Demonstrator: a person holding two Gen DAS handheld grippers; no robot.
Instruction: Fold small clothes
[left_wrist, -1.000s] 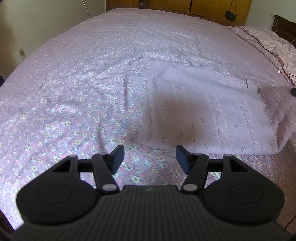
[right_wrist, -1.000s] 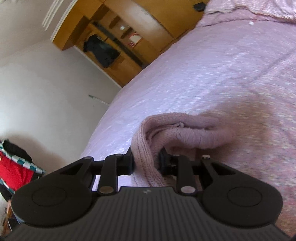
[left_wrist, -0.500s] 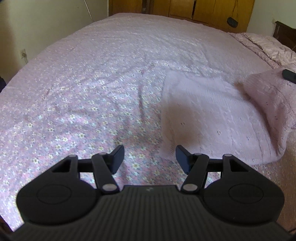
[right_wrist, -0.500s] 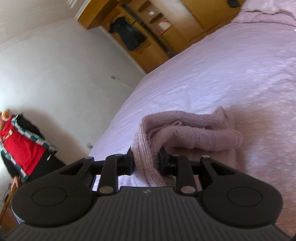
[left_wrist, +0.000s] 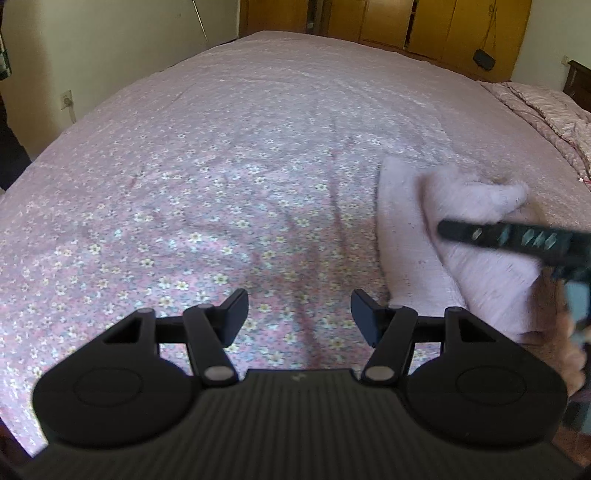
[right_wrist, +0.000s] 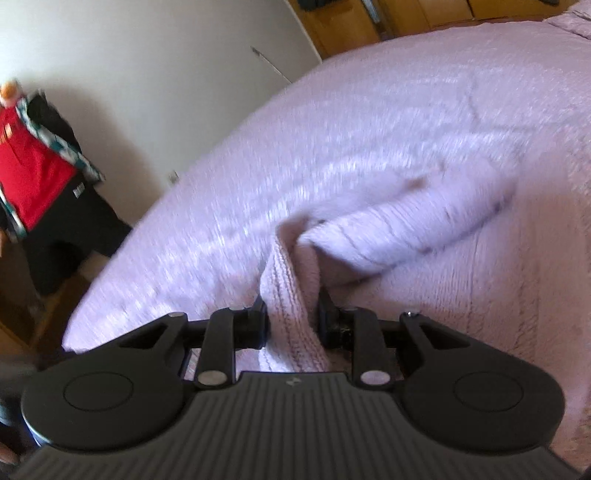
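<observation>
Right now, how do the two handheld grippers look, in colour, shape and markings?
Both the left gripper and the right gripper are matte black plastic. Each has a ribbed body with a small pale logo, two round lobes with circular insets, silver pivot pins, and two flat black fingers. No cables or sleeves show.

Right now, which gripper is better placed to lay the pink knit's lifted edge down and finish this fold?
Right. The right gripper is clamped on the pink knit, its edge carried over the flat part. The left gripper is open with nothing between its fingers, over the bedspread beside the garment.
</observation>
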